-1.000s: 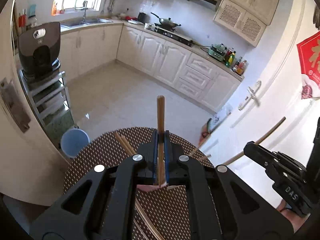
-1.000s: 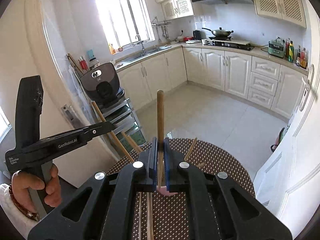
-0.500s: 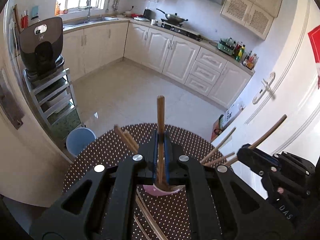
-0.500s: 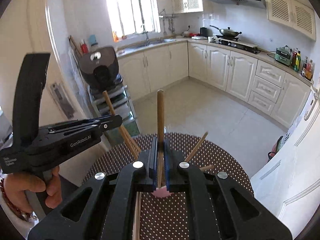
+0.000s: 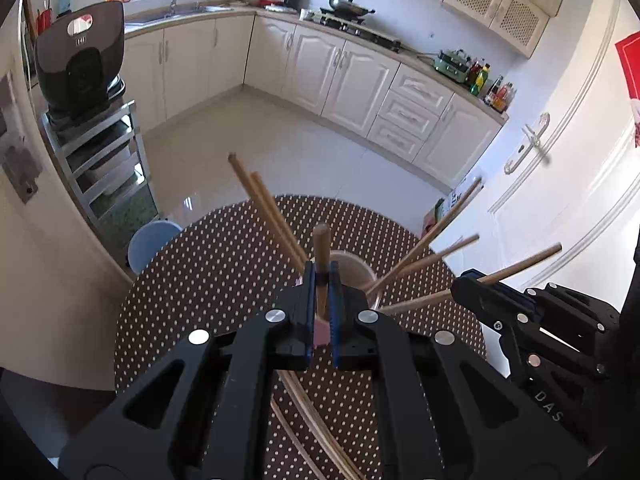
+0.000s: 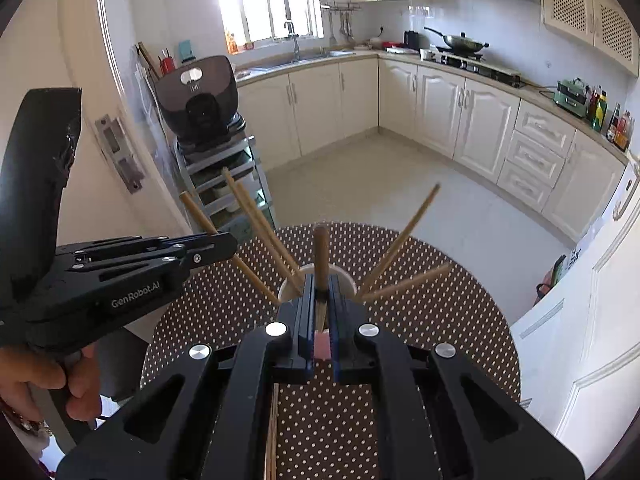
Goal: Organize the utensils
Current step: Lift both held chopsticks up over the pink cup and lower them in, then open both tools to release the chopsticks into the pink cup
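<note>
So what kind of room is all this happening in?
A home kitchen, by the look of it: a wok sits on a stove, a sink lies under the window, and cream cabinets line the walls.

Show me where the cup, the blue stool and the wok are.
cup (image 6: pixel 347 277): right wrist view, white rim.
blue stool (image 5: pixel 150 240): left wrist view, seat top.
wok (image 6: pixel 464 44): right wrist view, bowl.

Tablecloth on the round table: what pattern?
Dark brown tablecloth with small white polka dots, clearest in the right wrist view.
</note>
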